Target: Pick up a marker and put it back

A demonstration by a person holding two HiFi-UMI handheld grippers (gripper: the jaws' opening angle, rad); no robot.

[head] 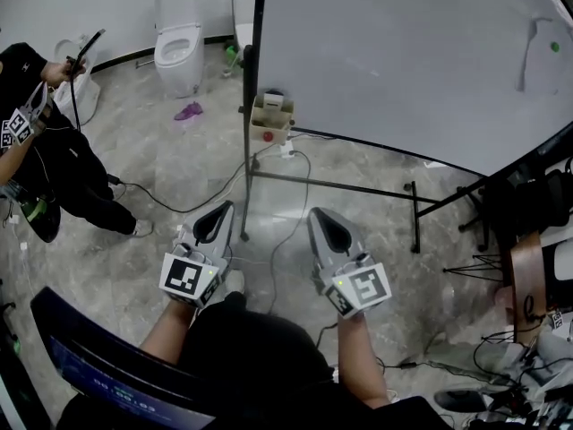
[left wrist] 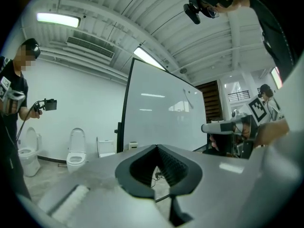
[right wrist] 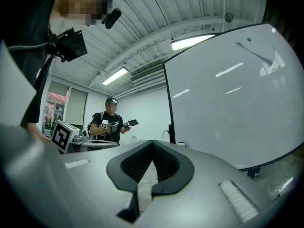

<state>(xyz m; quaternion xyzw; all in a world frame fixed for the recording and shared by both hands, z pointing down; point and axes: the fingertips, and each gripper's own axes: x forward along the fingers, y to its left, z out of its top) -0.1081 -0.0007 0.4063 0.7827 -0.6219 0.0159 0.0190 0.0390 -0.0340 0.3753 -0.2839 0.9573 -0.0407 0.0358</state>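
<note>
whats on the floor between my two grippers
Just grey floor and one thin cable between the left gripper and right gripper, in the head view.

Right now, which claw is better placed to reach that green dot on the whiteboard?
Right, probably. The green dot sits far right on the whiteboard; the right claw is before the board, the left claw beyond its left post. Both claws are shut, empty.

Glossy smooth whiteboard [head: 403,52], polished marbled stone floor [head: 170,164], shiny ceramic toilet [head: 177,47], matt plastic left gripper [head: 220,213]
</note>
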